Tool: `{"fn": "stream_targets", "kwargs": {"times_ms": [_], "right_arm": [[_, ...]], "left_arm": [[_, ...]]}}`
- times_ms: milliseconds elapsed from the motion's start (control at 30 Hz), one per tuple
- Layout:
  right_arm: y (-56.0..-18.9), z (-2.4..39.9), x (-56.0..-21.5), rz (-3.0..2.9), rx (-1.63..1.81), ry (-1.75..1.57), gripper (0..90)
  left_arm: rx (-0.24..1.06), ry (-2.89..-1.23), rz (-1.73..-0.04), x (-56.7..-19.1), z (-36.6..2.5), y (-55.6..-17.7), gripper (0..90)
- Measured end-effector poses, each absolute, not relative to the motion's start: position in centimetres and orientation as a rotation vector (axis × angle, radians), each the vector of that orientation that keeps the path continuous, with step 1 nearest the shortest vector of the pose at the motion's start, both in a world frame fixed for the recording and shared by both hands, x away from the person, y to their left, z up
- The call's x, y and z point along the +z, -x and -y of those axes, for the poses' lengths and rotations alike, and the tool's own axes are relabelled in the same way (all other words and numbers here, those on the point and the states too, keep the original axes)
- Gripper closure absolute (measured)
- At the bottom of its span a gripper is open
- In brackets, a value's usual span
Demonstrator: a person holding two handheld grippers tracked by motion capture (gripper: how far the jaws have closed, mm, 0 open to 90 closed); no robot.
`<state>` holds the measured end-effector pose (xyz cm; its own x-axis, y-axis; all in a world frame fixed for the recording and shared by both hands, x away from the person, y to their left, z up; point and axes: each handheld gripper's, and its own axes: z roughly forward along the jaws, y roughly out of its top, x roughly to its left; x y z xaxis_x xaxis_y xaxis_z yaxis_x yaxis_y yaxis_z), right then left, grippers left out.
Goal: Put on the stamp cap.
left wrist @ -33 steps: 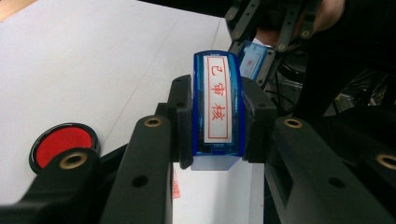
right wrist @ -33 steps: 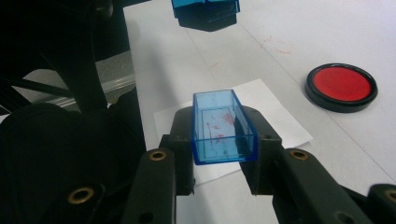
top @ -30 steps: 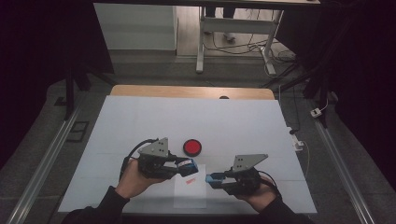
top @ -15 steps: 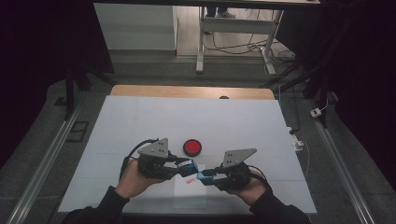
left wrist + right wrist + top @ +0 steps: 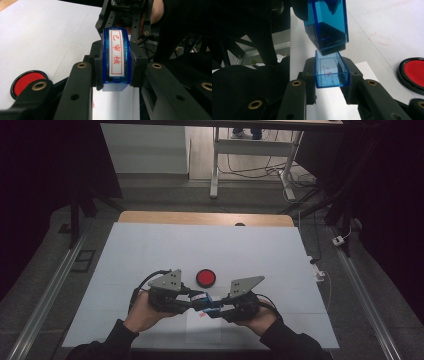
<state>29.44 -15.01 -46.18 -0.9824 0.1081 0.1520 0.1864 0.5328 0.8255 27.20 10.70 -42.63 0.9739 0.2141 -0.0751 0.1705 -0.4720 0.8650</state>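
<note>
My left gripper (image 5: 116, 65) is shut on a blue stamp (image 5: 116, 55) whose white label with red characters faces up. In the right gripper view that stamp (image 5: 327, 22) hangs just beyond a clear blue cap (image 5: 332, 72), and my right gripper (image 5: 332, 76) is shut on the cap. The stamp's dark end sits at the cap's open mouth. In the high view the left gripper (image 5: 196, 301) and the right gripper (image 5: 214, 306) meet tip to tip near the table's front edge, with the stamp (image 5: 202, 298) between them.
A round red ink pad (image 5: 205, 277) lies just behind the grippers, also seen as the ink pad (image 5: 413, 75) at right. A white sheet (image 5: 202, 331) with faint red marks (image 5: 378, 38) lies under the grippers on the white table (image 5: 150, 250).
My right gripper has moved left toward the left one, bringing the cap up to the stamp. The left gripper has stayed in place.
</note>
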Motion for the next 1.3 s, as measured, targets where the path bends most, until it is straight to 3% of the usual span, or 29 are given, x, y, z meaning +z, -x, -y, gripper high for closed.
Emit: {"fn": "stream_targets", "kwargs": {"times_ms": [1300], "right_arm": [[-29.44, 14.08, -45.95, 2.587, -1.498, 0.129, 68.4]], "left_arm": [[0.010, -2.020, -0.145, -42.81, -10.94, -27.24, 70.0]]}}
